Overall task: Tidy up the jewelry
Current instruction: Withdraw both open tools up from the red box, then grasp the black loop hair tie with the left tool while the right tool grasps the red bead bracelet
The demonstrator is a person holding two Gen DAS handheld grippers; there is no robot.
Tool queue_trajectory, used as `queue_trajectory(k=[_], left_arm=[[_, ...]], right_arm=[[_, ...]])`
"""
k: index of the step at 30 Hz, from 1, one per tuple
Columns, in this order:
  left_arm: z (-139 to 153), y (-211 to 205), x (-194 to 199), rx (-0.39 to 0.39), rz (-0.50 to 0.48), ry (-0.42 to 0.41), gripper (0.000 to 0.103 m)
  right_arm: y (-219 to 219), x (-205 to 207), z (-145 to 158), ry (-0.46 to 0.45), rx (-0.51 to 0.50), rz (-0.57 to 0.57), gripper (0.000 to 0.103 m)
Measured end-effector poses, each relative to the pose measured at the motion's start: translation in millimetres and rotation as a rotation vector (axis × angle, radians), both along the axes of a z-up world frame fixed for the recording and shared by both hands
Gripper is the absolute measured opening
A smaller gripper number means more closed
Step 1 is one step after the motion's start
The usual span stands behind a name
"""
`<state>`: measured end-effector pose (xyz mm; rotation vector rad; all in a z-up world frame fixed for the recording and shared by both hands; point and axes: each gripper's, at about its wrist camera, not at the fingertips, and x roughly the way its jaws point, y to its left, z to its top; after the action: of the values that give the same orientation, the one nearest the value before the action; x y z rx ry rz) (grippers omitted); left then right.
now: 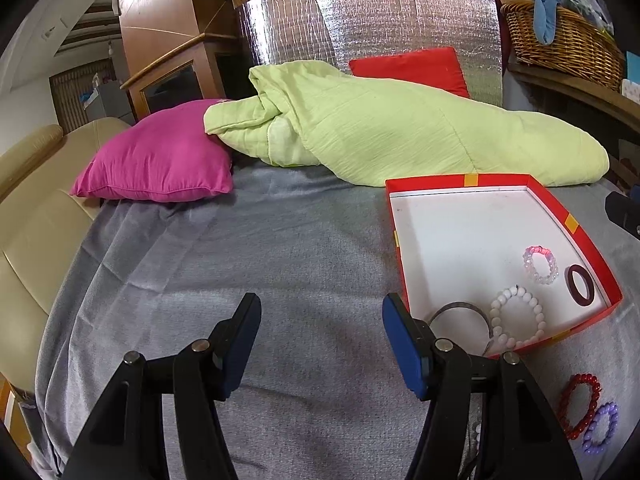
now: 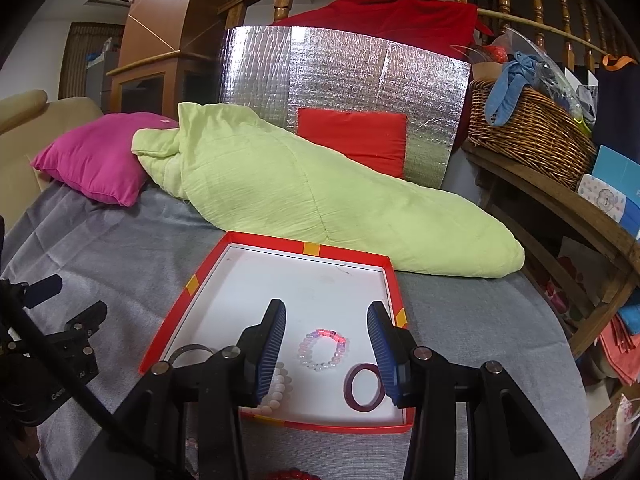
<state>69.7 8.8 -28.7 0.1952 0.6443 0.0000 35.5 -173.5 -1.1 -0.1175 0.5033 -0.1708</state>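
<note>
A shallow red box [image 1: 588, 248] [image 2: 192, 284] with a white floor lies on the grey blanket. Inside it lie a pink bead bracelet [image 1: 541, 265] [image 2: 323, 350], a dark maroon bangle [image 1: 580, 284] [image 2: 365, 388], a white bead bracelet [image 1: 518, 318] [image 2: 278, 388] and a thin metal bangle [image 1: 460, 309] [image 2: 190, 350]. Outside the box, a red bead bracelet [image 1: 580, 404] and a purple bead bracelet [image 1: 601, 427] rest on the blanket. My left gripper [image 1: 322, 308] stands open over bare blanket, left of the box. My right gripper [image 2: 326, 312] hovers open above the box with the pink bracelet seen between its fingers, untouched.
A green quilt [image 1: 380, 136] [image 2: 300, 196], a magenta cushion [image 1: 160, 156] [image 2: 92, 156] and a red cushion [image 2: 352, 136] lie behind the box. A foil panel [image 2: 340, 72] stands at the back. A wicker basket [image 2: 528, 128] sits on a wooden shelf at right. A beige sofa [image 1: 32, 216] borders the left.
</note>
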Motion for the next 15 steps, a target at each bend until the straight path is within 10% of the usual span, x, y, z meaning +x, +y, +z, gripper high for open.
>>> queue_trajectory(k=[15], left_arm=[[0.4,9.0,-11.8,0.041,-0.01,-0.01,0.064]], right_arm=[[10.0,-2.1,-3.5,0.003,-0.011,0.011,0.047]])
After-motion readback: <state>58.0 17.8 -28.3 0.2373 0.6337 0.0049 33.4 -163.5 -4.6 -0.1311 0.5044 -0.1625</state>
